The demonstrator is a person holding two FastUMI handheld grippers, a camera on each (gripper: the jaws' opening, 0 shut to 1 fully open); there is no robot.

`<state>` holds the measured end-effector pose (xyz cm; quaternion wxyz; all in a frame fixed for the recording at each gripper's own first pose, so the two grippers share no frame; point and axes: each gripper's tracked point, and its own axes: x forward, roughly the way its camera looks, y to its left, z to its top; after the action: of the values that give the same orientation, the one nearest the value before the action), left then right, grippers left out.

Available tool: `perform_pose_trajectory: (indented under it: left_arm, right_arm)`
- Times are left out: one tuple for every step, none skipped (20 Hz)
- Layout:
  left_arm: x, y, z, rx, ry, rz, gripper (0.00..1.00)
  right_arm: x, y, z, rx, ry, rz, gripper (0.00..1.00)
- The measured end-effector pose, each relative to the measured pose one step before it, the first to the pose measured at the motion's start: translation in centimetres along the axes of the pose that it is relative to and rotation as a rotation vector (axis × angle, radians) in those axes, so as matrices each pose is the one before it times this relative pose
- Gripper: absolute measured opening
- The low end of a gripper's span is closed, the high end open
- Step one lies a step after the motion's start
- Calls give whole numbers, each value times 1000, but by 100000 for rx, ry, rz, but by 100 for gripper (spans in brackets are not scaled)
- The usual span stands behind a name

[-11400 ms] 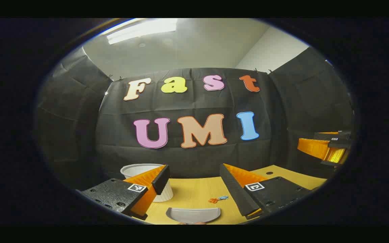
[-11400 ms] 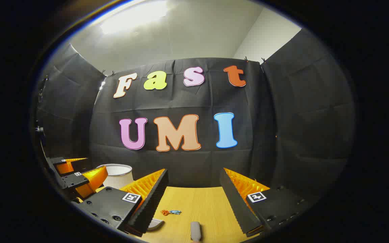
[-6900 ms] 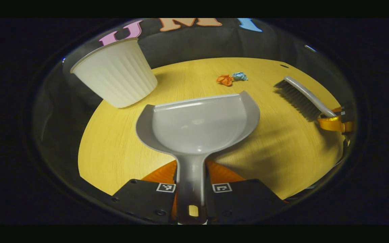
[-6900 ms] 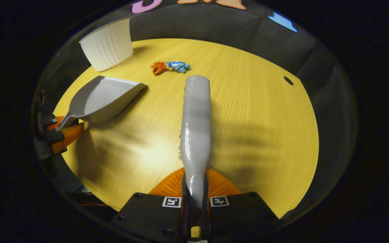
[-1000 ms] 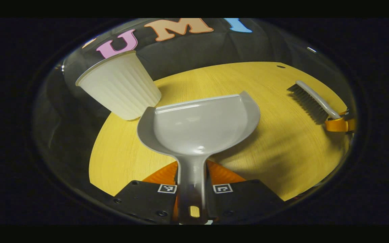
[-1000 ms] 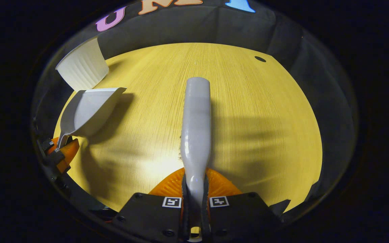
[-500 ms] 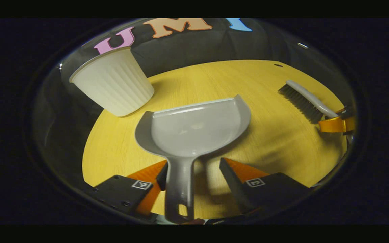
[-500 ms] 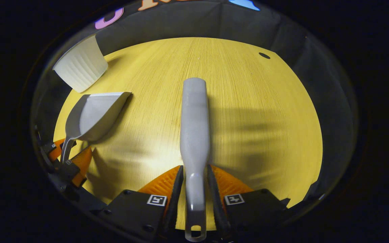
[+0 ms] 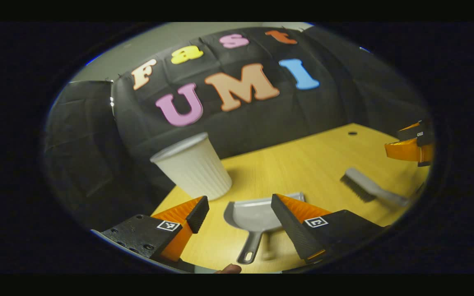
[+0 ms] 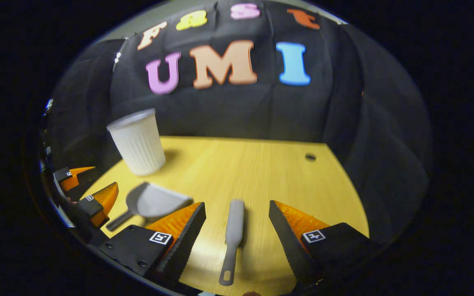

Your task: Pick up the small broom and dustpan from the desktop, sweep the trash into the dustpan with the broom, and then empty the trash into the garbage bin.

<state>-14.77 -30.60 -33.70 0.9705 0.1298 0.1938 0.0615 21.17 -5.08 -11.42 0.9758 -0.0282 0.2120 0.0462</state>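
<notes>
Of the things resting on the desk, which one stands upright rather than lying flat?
The white ribbed bin; the dustpan and broom both lie flat.

wood-grain desktop (image 10: 261,172), ribbed bin (image 10: 138,144)

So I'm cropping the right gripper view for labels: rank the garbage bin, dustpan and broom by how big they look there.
Largest to smallest, as they look in the right gripper view:
1. garbage bin
2. dustpan
3. broom
The dustpan and broom are close; the broom lies nearer the camera, so that order is unsure.
</notes>
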Motion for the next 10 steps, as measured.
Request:
perform_pose_trajectory:
  left_arm:
    - [-646,129,2559,-2256,-5773,1942,94]
    - [-1002,40,2232,-3260,-3780,1167,93]
    - [-607,-553,1738,-4349,-2287,-917,93]
    - [-346,-964,1433,-4366,-2184,-2319,93]
    - [-288,-800,1181,-3715,-2352,-2336,93]
    - [-240,-400,1482,-2920,-2649,-1820,93]
    - [158,-460,1140,-1532,-3492,-2214,93]
    - [55,-564,1064,-379,-3186,-2309,92]
    - [74,-57,666,410,-733,-1277,92]
    - [-176,94,437,545,-1144,-1719,93]
  right_arm:
    - [-1611,-655,2104,-1414,-9631,-395,99]
    - [-1041,165,860,-1928,-8174,-704,99]
    - [-883,-27,1029,-1432,-6768,-530,99]
    - [-365,217,273,-669,-4926,-356,99]
    - [-852,29,1006,685,-3056,-227,98]
    - [-745,150,573,1443,-2873,67,98]
    - [-566,3,708,981,-2527,-552,98]
    - [-442,-82,520,499,-3451,-2365,98]
    - [-283,-38,-158,-56,-23,-1894,98]
    - [-372,382,-138,-97,-1069,-808,98]
